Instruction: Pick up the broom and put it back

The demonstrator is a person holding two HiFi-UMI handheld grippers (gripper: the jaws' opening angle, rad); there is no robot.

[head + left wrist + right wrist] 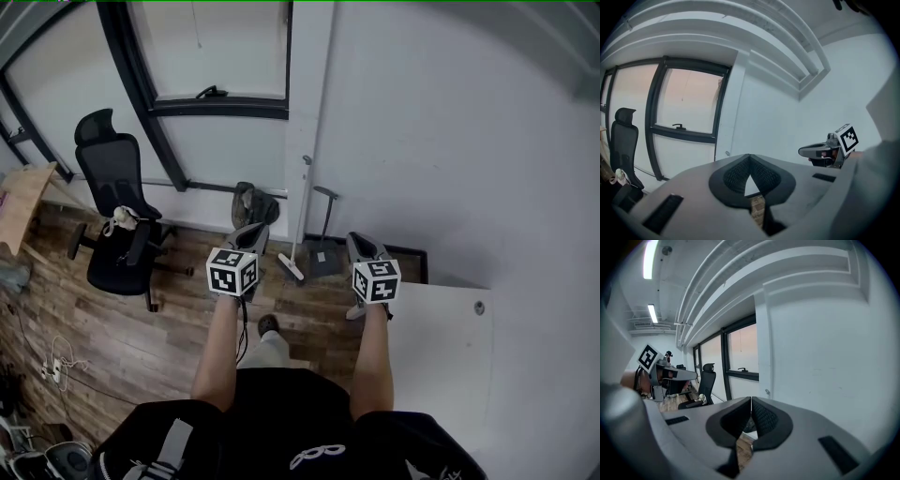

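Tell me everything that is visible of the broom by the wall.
The broom has a long, thin, pale handle, perhaps plastic or painted metal, and a small pale head at the bottom. It stands almost upright, leaning slightly against the white wall, with its head on the wooden floor. A dark dustpan stands just to its right; whether they touch cannot be told. Nothing holds the broom.

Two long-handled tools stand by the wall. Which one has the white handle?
The broom, the taller one on the left; the dustpan beside it has a shorter dark handle.
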